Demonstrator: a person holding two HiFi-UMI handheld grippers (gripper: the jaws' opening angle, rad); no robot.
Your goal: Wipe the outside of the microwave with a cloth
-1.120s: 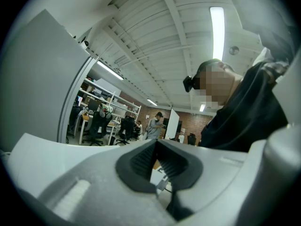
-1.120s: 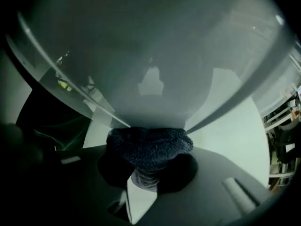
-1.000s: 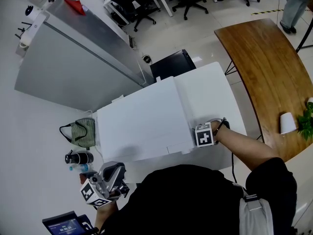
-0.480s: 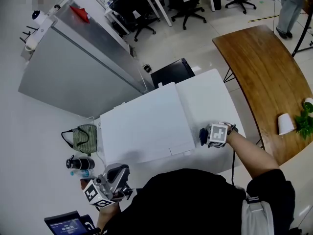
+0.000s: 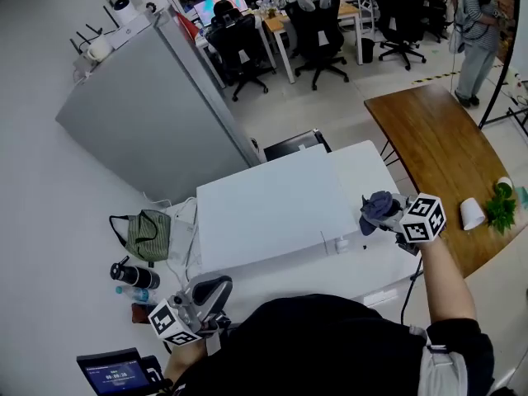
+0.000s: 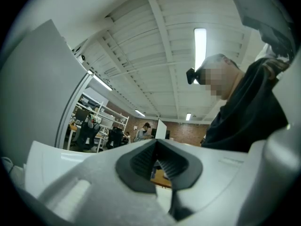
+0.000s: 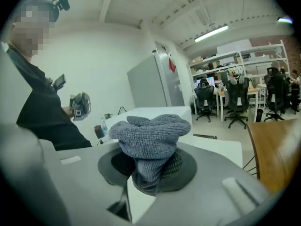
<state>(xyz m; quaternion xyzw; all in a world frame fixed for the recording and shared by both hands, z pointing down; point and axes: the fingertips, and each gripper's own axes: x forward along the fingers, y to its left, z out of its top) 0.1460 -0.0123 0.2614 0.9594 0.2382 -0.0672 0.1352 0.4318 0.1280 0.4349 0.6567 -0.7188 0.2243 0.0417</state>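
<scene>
The white microwave point(image 5: 272, 209) stands on a white table point(image 5: 367, 167), its flat top facing me. My right gripper point(image 5: 389, 216) hangs in the air just off the microwave's right side, shut on a bunched grey-blue knitted cloth point(image 5: 377, 208). In the right gripper view the cloth point(image 7: 151, 138) bulges out above the jaws of the right gripper point(image 7: 150, 166), with the microwave point(image 7: 157, 112) beyond it. My left gripper point(image 5: 213, 291) is held low at the front left, apart from the microwave. Its jaws are pressed together with nothing in them, as the left gripper view shows for the left gripper point(image 6: 157, 161).
A tall grey refrigerator point(image 5: 157, 114) stands behind and left of the microwave. A green bag point(image 5: 148, 228) and a dark bottle point(image 5: 132, 275) lie to the left. A wooden table point(image 5: 441, 134) with a white cup point(image 5: 473, 214) is on the right. Office chairs point(image 5: 318, 23) stand farther back.
My right gripper has lifted off the microwave's front right corner with the cloth and moved right and up. The head view has tilted up. The left gripper has barely moved.
</scene>
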